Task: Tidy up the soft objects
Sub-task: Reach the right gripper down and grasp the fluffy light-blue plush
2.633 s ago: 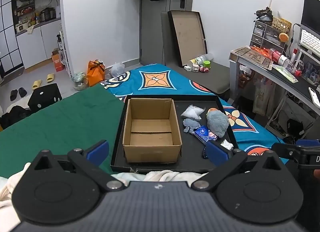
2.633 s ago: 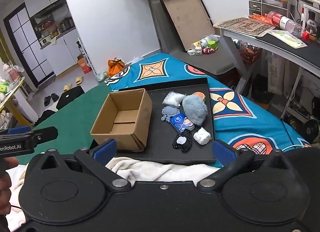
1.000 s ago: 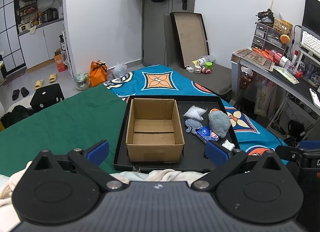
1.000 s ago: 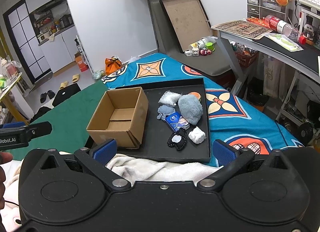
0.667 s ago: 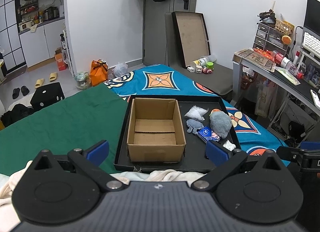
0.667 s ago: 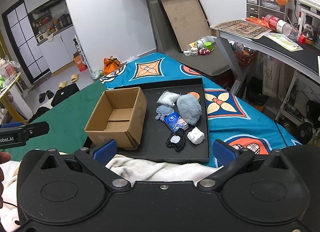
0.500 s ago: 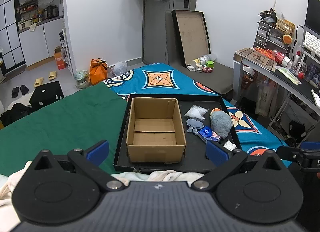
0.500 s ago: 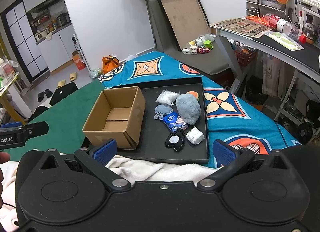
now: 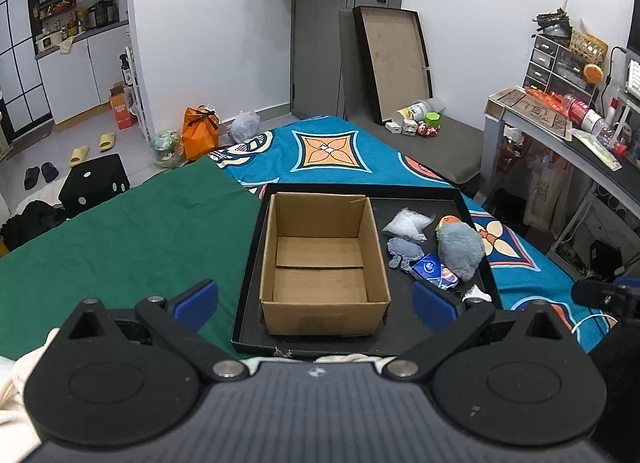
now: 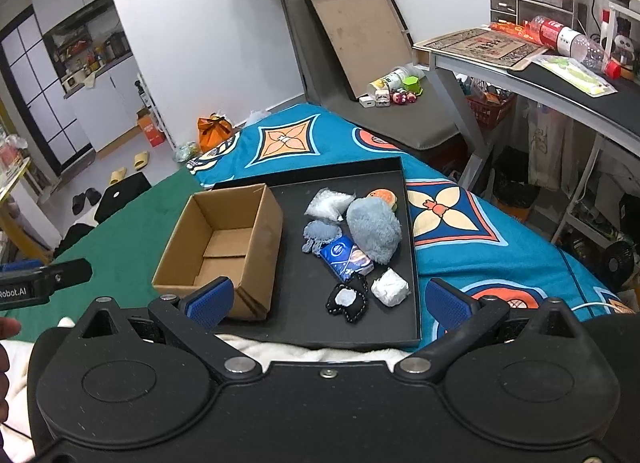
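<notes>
Centre of both views: a black tray (image 10: 414, 263) lying on a bed, half on a green cloth (image 9: 132, 231) and half on a blue patterned cover (image 10: 472, 247). An open, empty cardboard box (image 10: 224, 247) fills the tray's left part. To its right lie the soft objects: a clear crinkled bag (image 10: 329, 204) at the top, a fluffy grey plush (image 10: 374, 229) with an orange toy (image 10: 383, 196) just behind it, a small blue-grey plush (image 10: 320, 234), a blue packet (image 10: 347, 257), a black-and-white plush (image 10: 349, 299) and a white wad (image 10: 390, 287) nearest the camera.

Bottom of the left wrist view: left gripper (image 9: 315, 301), jaws spread wide, holding nothing, short of the tray. Bottom of the right wrist view: right gripper (image 10: 328, 299), likewise wide apart and empty. A cream fabric (image 10: 312, 353) lies between grippers and tray.
</notes>
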`<action>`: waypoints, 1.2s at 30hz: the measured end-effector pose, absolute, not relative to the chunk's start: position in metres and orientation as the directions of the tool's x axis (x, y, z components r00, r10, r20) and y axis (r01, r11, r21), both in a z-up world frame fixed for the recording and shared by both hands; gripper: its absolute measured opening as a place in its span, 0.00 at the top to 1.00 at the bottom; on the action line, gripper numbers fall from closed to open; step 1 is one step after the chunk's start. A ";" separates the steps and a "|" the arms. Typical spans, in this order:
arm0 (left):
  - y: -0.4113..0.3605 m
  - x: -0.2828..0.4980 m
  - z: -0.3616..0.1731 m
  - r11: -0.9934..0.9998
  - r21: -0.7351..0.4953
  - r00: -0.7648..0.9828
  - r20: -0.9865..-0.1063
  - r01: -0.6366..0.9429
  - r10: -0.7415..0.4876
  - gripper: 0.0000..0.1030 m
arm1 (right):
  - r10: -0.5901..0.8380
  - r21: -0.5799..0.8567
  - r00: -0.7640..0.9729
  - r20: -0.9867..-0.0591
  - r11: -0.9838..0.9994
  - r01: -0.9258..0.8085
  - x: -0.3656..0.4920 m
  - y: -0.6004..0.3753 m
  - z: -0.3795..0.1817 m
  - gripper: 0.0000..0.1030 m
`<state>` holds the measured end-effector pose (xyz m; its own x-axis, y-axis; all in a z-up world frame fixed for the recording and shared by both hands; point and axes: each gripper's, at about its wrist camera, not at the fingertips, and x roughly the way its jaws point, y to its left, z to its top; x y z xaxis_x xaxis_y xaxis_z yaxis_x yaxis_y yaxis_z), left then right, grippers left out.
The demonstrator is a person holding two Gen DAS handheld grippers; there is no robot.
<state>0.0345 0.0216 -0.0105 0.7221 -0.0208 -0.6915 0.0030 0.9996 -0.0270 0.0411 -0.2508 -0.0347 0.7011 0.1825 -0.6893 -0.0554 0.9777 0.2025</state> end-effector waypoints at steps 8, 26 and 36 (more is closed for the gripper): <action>0.027 0.060 -0.022 1.000 -0.026 0.699 -0.715 -0.012 -0.010 0.01 | 0.184 0.223 0.689 -0.701 0.974 -0.033 0.066 -0.261 -0.045 0.00; 0.033 0.113 -0.054 0.997 0.031 0.638 -0.767 -0.073 0.071 0.02 | 0.243 0.302 0.644 -0.725 0.953 -0.019 0.124 -0.276 -0.085 0.04; 0.044 0.145 -0.084 0.991 0.069 0.588 -0.799 -0.118 0.125 0.03 | 0.272 0.342 0.614 -0.741 0.940 -0.004 0.170 -0.287 -0.113 0.09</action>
<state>0.1454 0.0442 -0.0841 0.5885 0.1253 -0.7987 -0.1175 0.9907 0.0689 0.1705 -0.2871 -0.1128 0.6144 0.2722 -0.7406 -0.0038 0.9396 0.3422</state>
